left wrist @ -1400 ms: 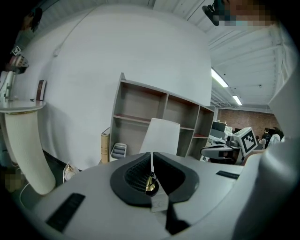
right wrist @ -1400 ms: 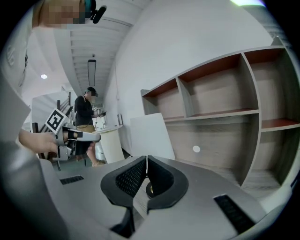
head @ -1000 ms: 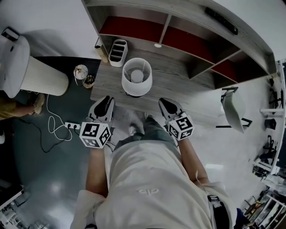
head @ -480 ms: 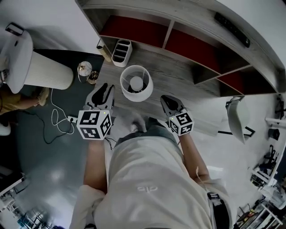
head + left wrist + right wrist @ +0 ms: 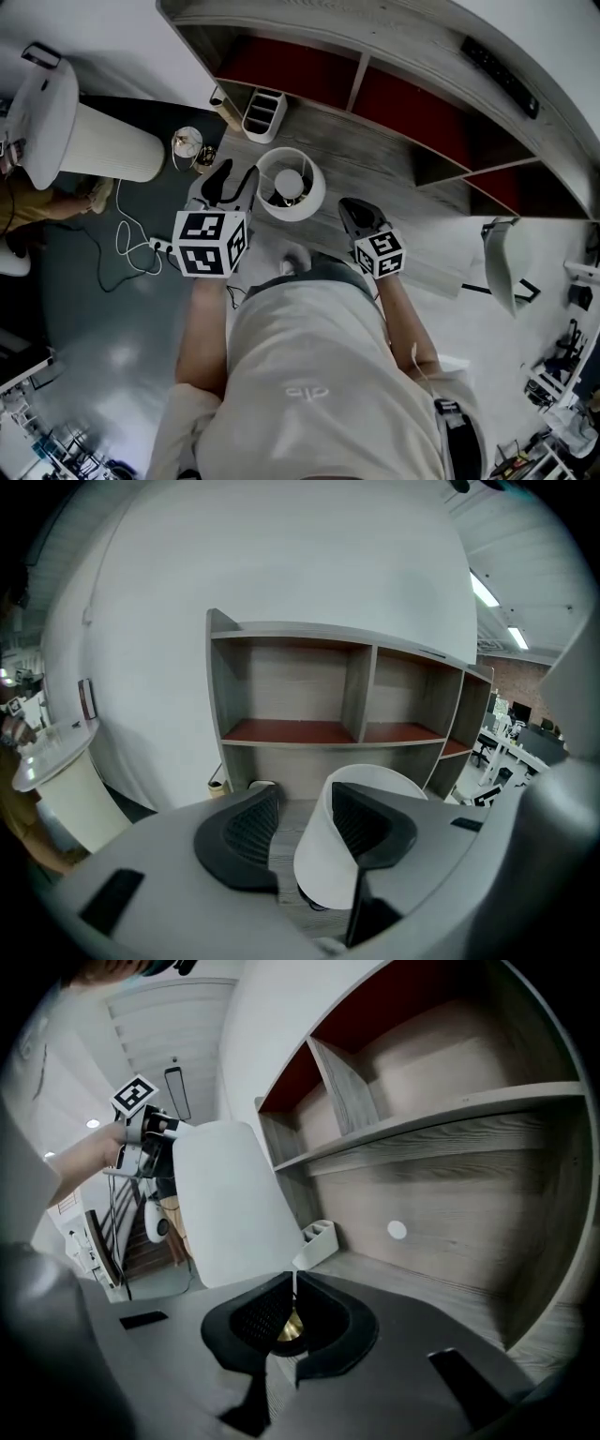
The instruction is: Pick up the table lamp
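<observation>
The table lamp, with a white drum shade, stands on the grey wooden desk. My left gripper is at the shade's left side, and its jaws have just been opening. In the left gripper view the left gripper is open; the lamp shade shows in the gap and behind the right finger, with no pad pressing on it. My right gripper is shut and empty, just right of the lamp. In the right gripper view the right gripper points at the lamp's brass base, below the lamp shade.
A white desk organizer stands at the desk's back left. Shelf compartments with red boards rise behind. Left of the desk are a white round stand, a small glass object and a power strip with cable. A chair stands at the right.
Both grippers have moved forward to the lamp's sides. The left jaws have opened from nearly closed to wide. The right jaws have stayed shut.
</observation>
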A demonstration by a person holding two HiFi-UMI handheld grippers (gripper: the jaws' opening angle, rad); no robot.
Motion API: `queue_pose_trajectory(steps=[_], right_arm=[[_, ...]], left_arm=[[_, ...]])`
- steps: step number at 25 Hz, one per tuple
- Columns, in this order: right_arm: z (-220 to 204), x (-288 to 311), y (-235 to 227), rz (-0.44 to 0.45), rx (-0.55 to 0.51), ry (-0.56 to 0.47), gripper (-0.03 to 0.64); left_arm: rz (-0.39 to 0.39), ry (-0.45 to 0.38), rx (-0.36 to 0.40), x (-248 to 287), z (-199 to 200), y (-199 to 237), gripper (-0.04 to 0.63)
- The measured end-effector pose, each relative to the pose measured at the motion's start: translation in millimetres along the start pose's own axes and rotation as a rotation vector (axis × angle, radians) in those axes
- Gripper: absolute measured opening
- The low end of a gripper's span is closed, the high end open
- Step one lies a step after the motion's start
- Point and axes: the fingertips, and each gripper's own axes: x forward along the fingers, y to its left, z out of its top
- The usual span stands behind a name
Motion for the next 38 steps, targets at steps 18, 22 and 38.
queue_pose_trajectory(steps=[18, 22, 38], right_arm=[[-9.6, 18.9, -26.4, 0.046, 0.021, 0.043, 0.034], [-10.5, 22.7, -30.3, 0.06, 0.013, 0.056, 0.034], [-15.6, 63.7, -7.9, 0.174, -0.044, 0.115, 0.034]], left_arm=[[0.053, 0.18, 0.061, 54.5, -27.7, -15.1, 0.157], [0.051, 0.161, 0.029, 55.6, -28.1, -16.5, 0.075], [0.051, 0.06, -0.126, 16.1, -49.7, 36.9, 0.044]])
